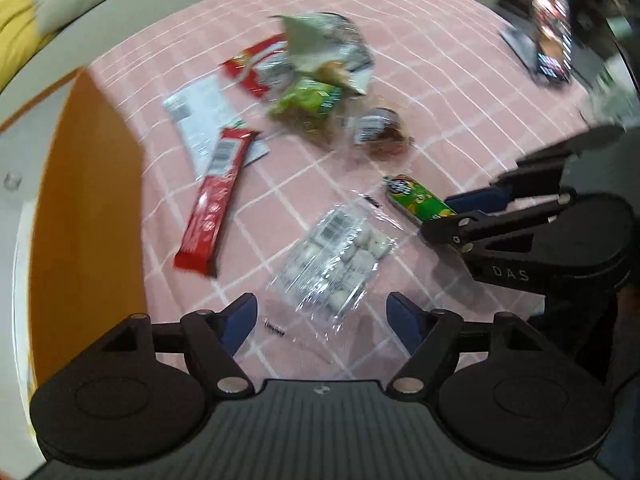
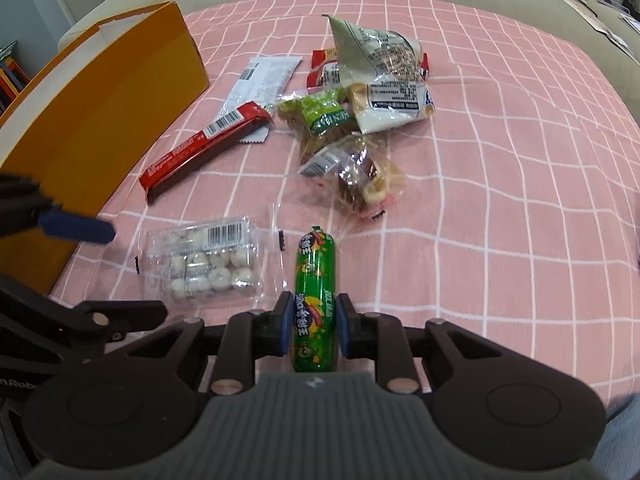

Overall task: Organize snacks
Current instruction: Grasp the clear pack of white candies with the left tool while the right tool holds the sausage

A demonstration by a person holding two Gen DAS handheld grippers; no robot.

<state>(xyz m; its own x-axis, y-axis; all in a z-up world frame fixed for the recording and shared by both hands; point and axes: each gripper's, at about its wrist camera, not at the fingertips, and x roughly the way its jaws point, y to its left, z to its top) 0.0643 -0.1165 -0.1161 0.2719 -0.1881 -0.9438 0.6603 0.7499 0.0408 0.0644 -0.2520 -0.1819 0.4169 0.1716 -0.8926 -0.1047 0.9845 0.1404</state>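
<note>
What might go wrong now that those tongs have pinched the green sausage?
The right tongs grip the green sausage near one end, so the long free end could swing or slip out when lifted. The open left tongs hover right over the clear pack of white candies, close beside the right tongs; the two could bump. The left view is blurred, so aim may suffer.

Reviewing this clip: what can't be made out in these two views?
- Orange box interior: both views show only its outer wall.
- Snack pile labels: motion-blurred in the left wrist view.
- Green sausage rear end: hidden behind the right gripper body.
- Dark object at the far edge: blurred, unidentifiable.
</note>
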